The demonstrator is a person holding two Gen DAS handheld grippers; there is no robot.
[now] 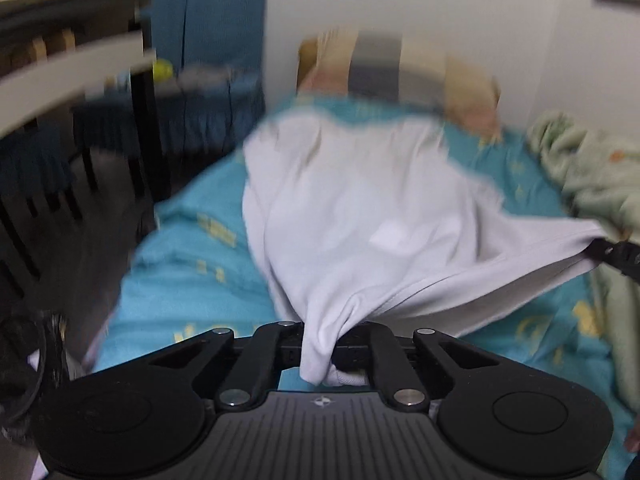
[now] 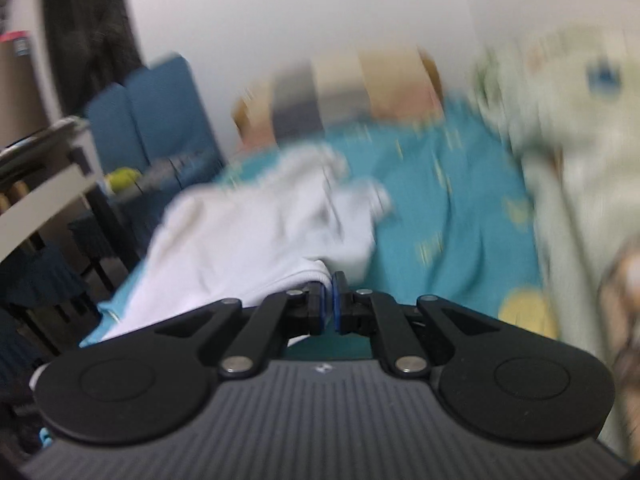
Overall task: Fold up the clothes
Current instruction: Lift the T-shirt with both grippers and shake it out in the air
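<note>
Left tool [image 1: 320,344]: I have it clamped on a bunched edge of the white garment [image 1: 360,208], cloth hanging through between its closed fingers. Right tool [image 2: 329,300]: nearly closed, blue pads gripping another edge of the same garment [image 2: 248,232]; from the left wrist view I see its black tip [image 1: 616,256] at the far right, pulling the hem taut. Garment: lifted at both held edges, the rest draped over the blue patterned bedsheet [image 1: 180,272]. Pale green blanket [image 1: 592,168]: heaped at the right. Everything is motion-blurred.
</note>
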